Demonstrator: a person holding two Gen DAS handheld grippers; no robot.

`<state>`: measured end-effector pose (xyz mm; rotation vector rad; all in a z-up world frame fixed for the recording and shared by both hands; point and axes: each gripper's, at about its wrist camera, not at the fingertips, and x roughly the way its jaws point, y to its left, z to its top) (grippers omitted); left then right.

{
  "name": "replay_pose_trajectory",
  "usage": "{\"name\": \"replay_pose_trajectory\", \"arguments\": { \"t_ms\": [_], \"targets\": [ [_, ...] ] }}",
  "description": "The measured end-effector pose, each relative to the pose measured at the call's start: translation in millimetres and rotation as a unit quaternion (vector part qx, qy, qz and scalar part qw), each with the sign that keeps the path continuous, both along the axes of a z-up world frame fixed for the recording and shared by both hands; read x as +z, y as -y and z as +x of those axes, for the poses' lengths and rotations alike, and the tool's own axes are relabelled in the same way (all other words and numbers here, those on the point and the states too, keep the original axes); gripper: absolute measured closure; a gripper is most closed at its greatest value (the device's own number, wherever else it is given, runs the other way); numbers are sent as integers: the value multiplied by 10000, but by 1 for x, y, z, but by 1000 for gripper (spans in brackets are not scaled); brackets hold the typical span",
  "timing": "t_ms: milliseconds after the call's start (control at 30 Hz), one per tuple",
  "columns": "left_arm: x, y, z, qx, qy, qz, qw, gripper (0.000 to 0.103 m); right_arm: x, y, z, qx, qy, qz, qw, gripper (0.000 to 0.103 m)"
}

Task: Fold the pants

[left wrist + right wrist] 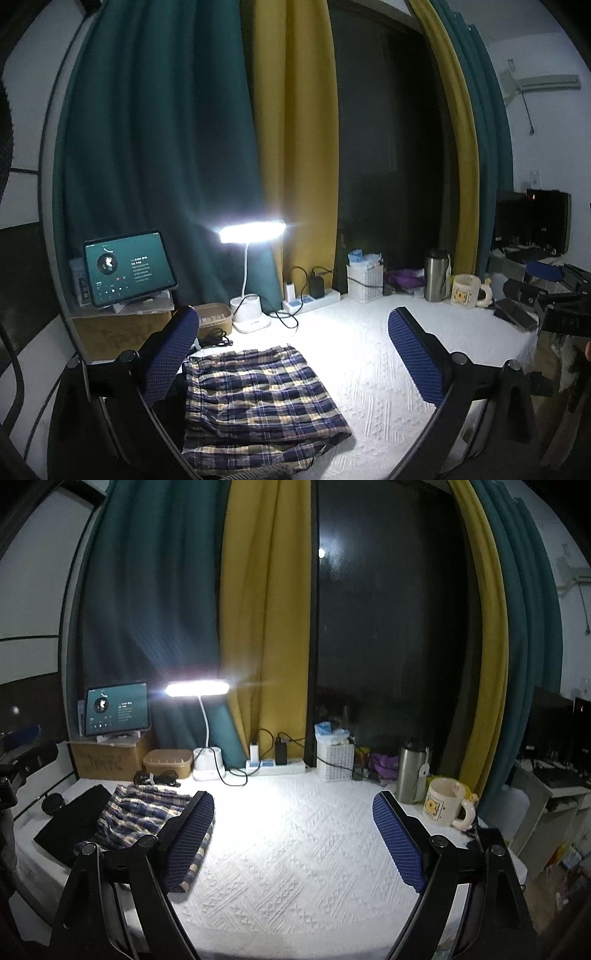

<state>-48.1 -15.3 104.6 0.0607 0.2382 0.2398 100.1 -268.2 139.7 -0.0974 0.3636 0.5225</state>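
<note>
Left wrist view, from left to right: a lit tablet (pixel 129 266) stands on a cardboard box (pixel 122 330), then a glowing desk lamp (pixel 252 232), a white power strip (pixel 312 300), a white basket (pixel 365 282), a steel tumbler (pixel 436 275) and a cream mug (pixel 467 291) line the back of the counter (pixel 369 350), which is covered in white textured cloth. The folded plaid pants (pixel 255 402) lie flat at the near left of the counter, just beside the left blue pad. The left gripper (pixel 295 354) has its fingers spread wide above the cloth, pinching nothing. In the right wrist view, the pants (pixel 147 812) lie at far left, partly over a black item (pixel 74 823). The right gripper (pixel 293 834) also has its fingers spread with only bare cloth between them.
</note>
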Motion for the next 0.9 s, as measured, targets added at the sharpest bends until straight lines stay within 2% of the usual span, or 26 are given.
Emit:
{"name": "replay_pose_trajectory", "arguments": {
  "t_ms": [167,900],
  "targets": [
    [7,-2,-4,-3,157,27,9999,1,15,-4,-9,19,180,16,9998,10],
    [45,-6,-24,-27,788,121,9968,1,80,-13,-38,-66,830,199,9963,3]
  ]
}}
